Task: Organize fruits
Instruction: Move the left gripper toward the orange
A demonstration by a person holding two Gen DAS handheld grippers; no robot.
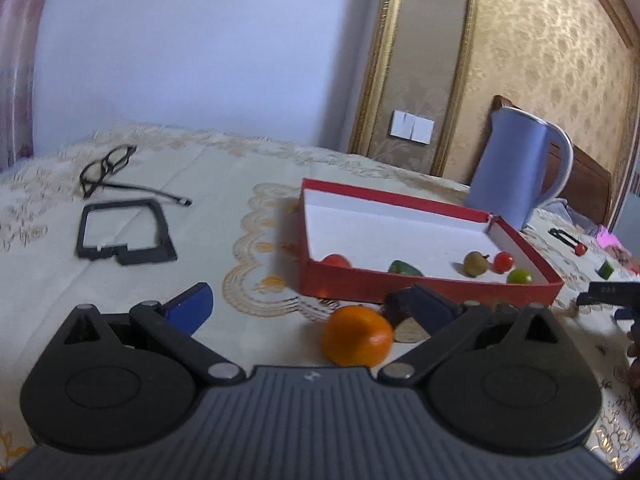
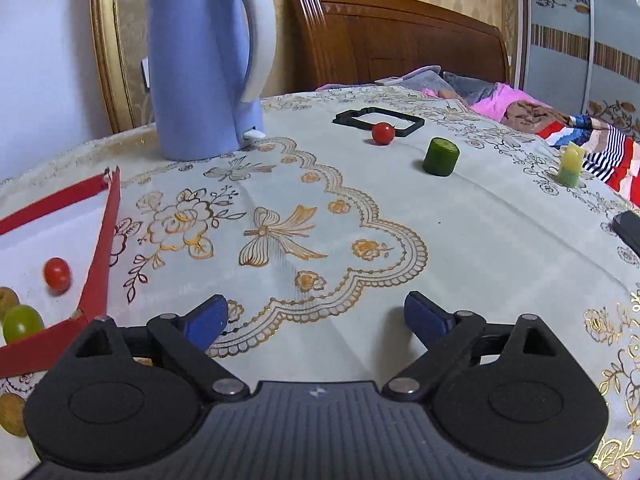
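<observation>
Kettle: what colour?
Light blue body with a white handle; clearest in the right wrist view.

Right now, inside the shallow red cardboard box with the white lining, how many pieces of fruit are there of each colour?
Red: 2, a round red fruit and a small red cherry tomato
Green: 2, a dark green piece and a pale green grape
Brown: 1, a brown kiwi-like fruit
Total: 5 in the red box
</observation>
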